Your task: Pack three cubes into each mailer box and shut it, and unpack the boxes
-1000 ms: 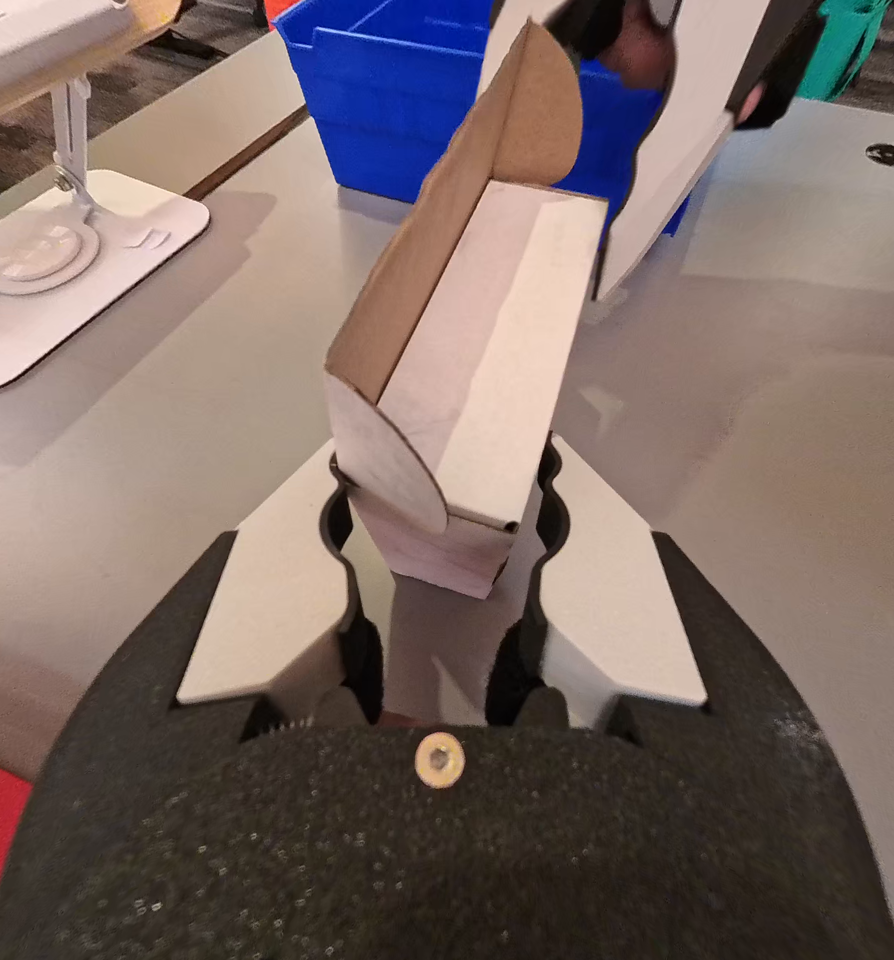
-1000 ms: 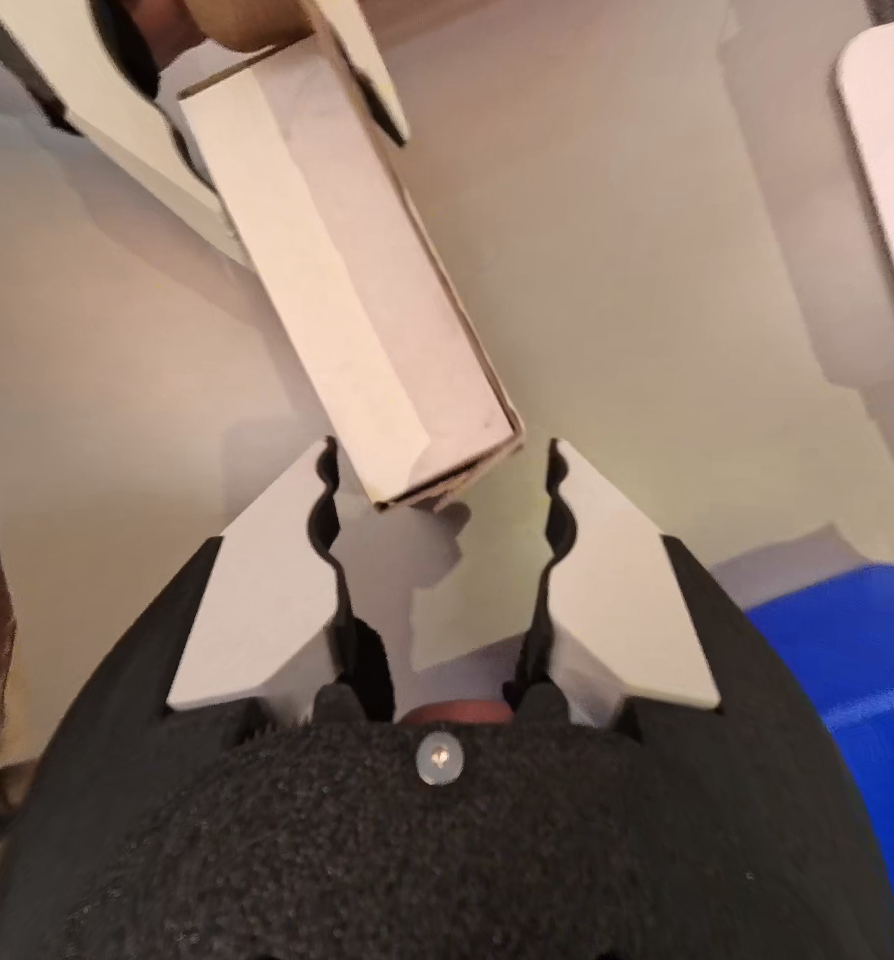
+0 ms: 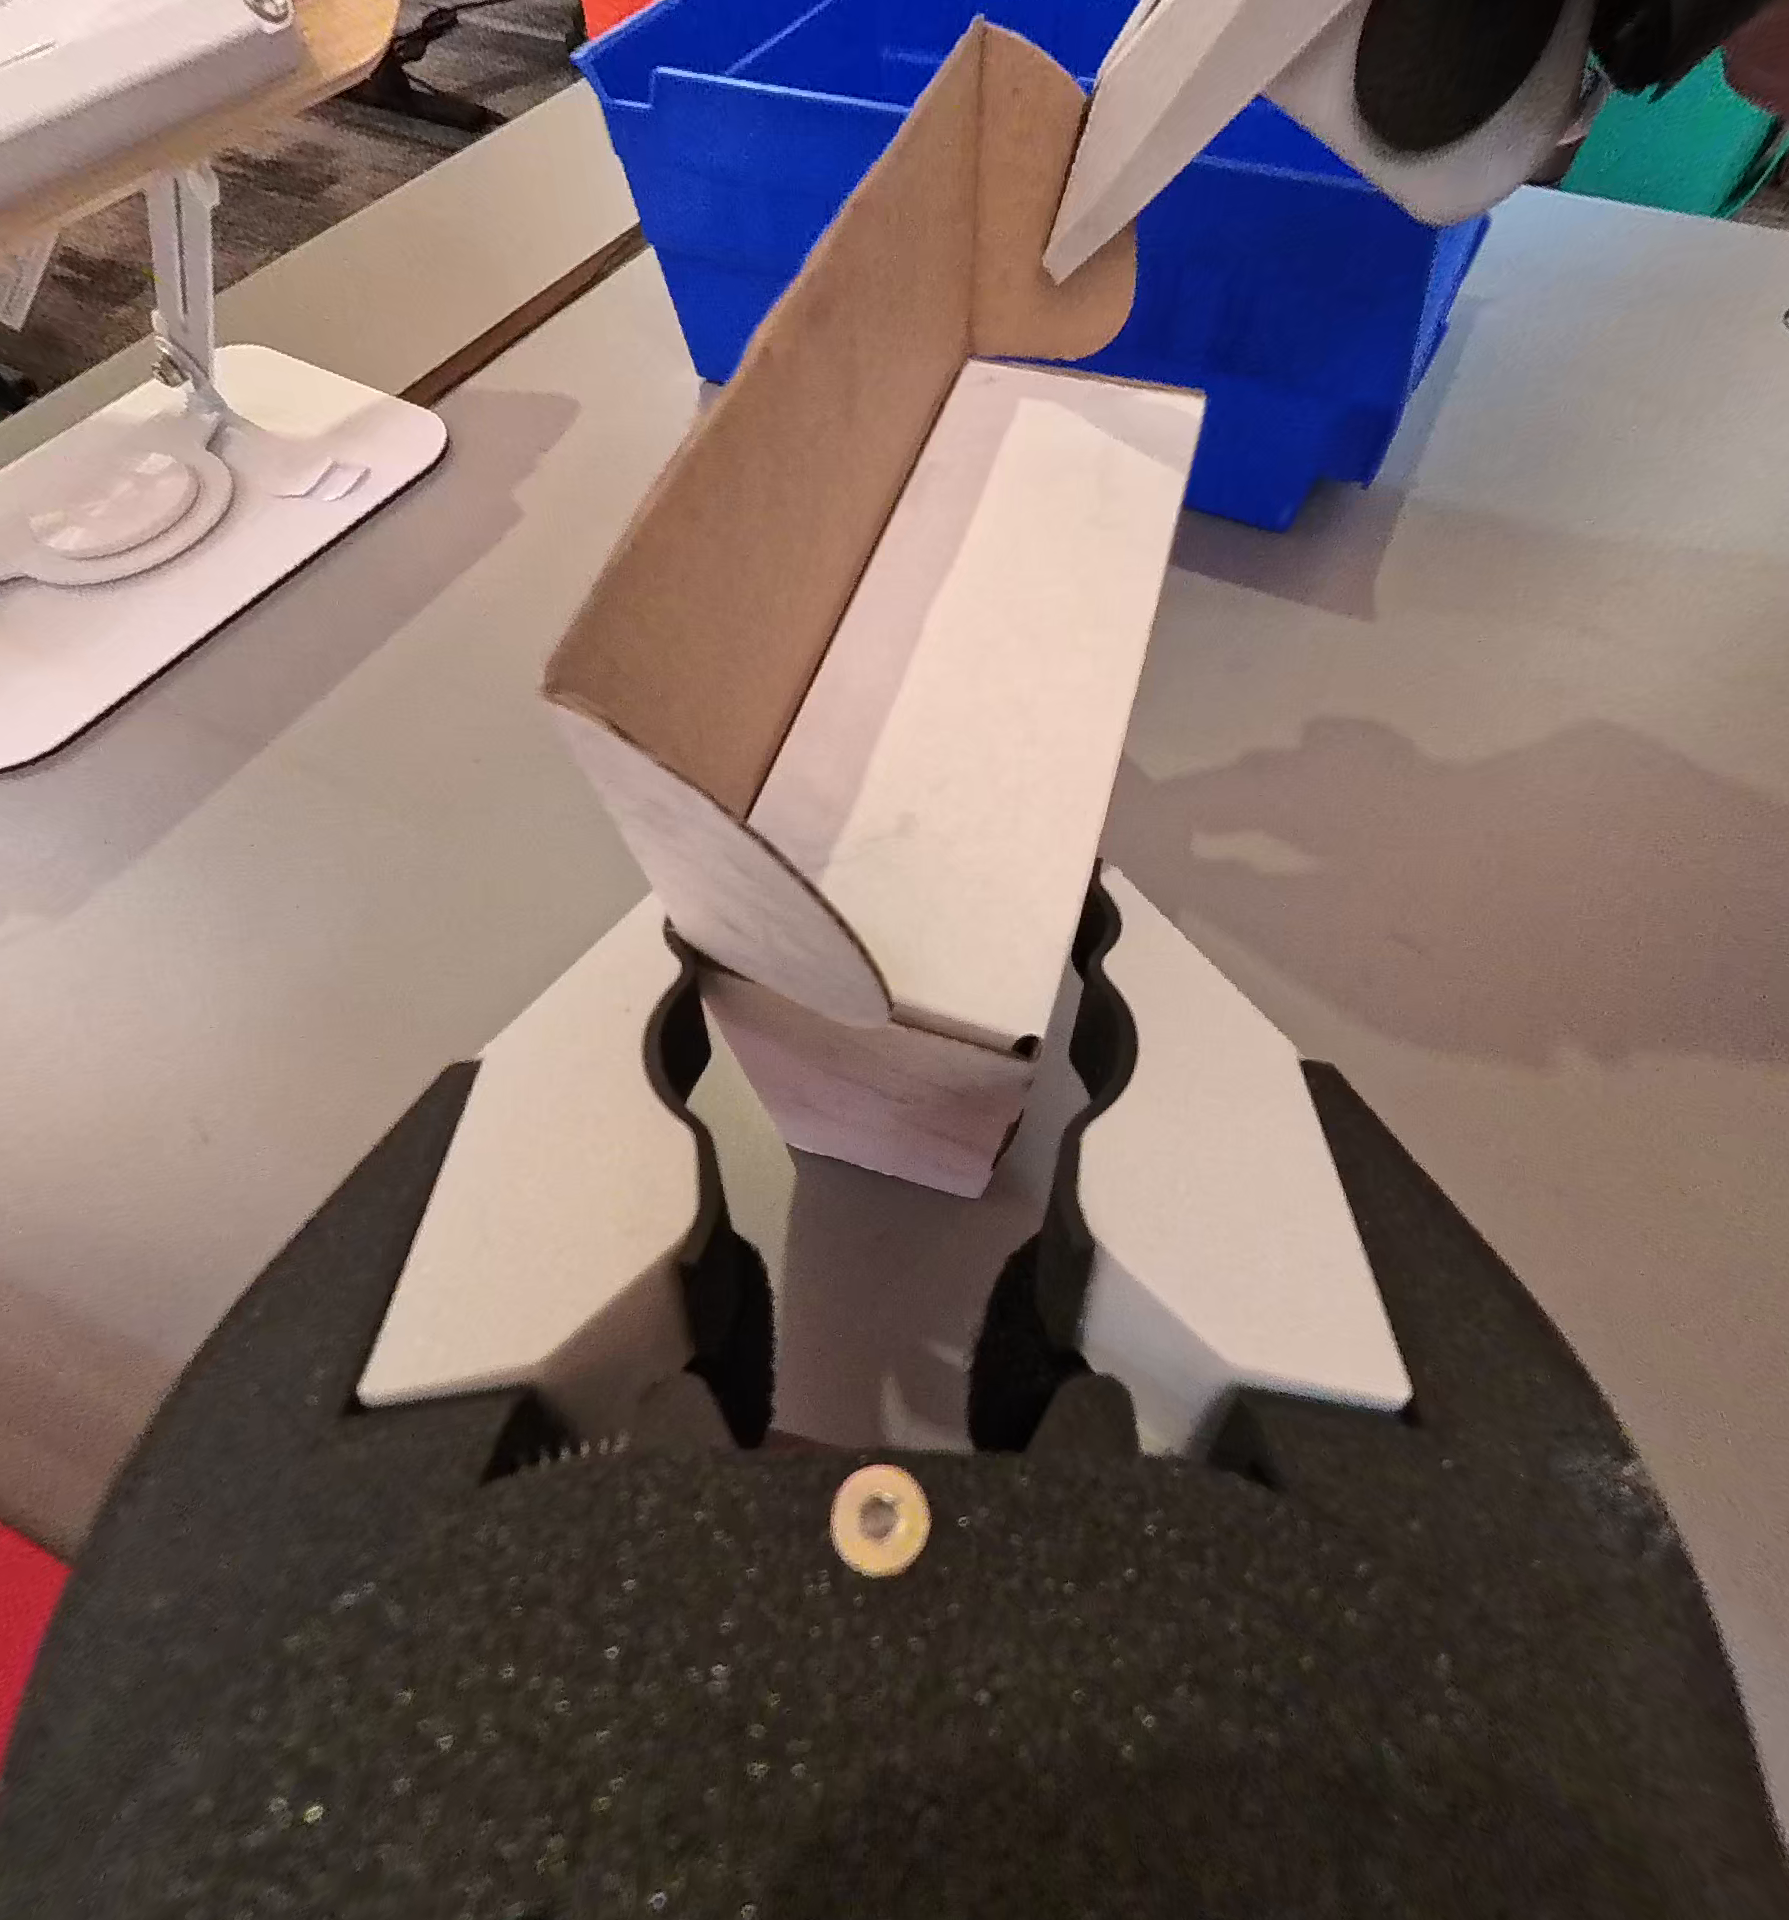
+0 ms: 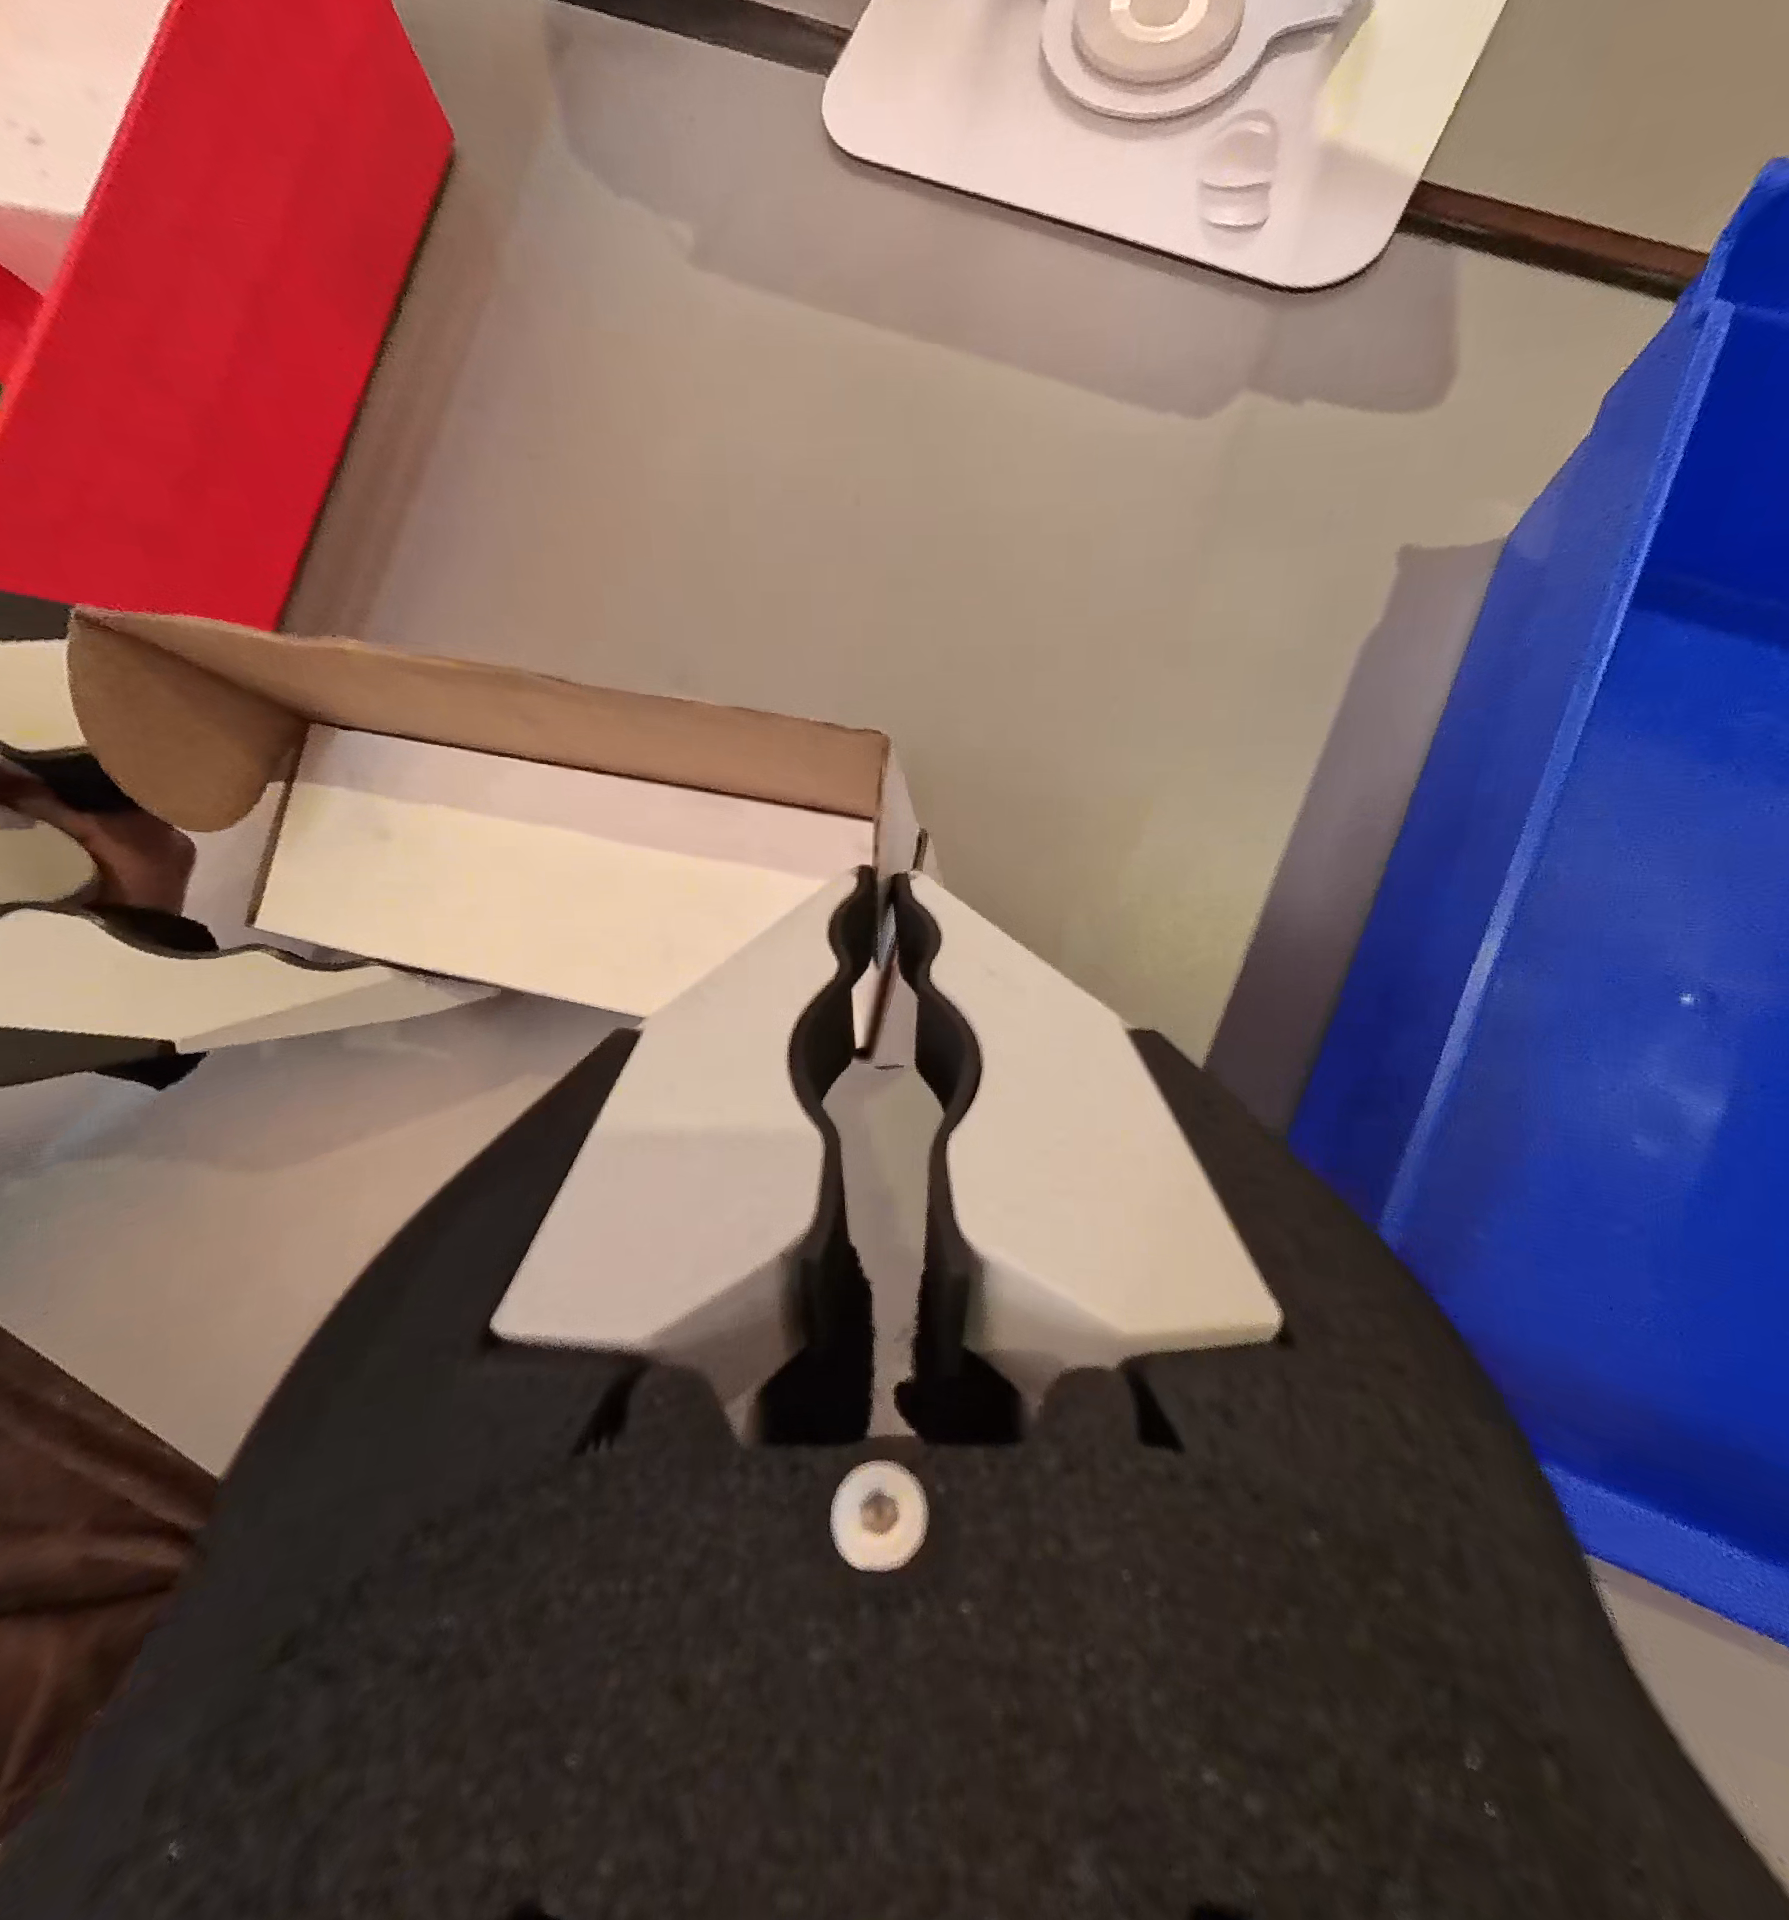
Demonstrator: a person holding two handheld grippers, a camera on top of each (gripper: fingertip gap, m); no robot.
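The long, narrow white cardboard mailer box (image 3: 973, 665) with a brown inner face is held above the grey tabletop (image 3: 1492, 727) between both tools, its lid flap standing open and its rounded ear tabs sticking out at each end. The left gripper (image 3: 885, 1029) has its white fingers (image 3: 557, 1164) spread around the near end of the box, the black wavy pads pressing against the box's two sides, so it is clamped on that end. In the right wrist view, the right gripper (image 4: 885, 935) has its jaws drawn almost together, pinching a thin cardboard end flap of the box (image 4: 557, 862) between the tips; the left tool appears at the far end, at the left edge. In the left wrist view the right tool's white finger (image 3: 1160, 145) reaches the brown tab at the far end. A blue plastic bin (image 3: 973, 177) stands just behind the box, a red box (image 4: 194, 312) lies off to one side, and a white flat stand base (image 3: 142, 540) rests on the table well apart.
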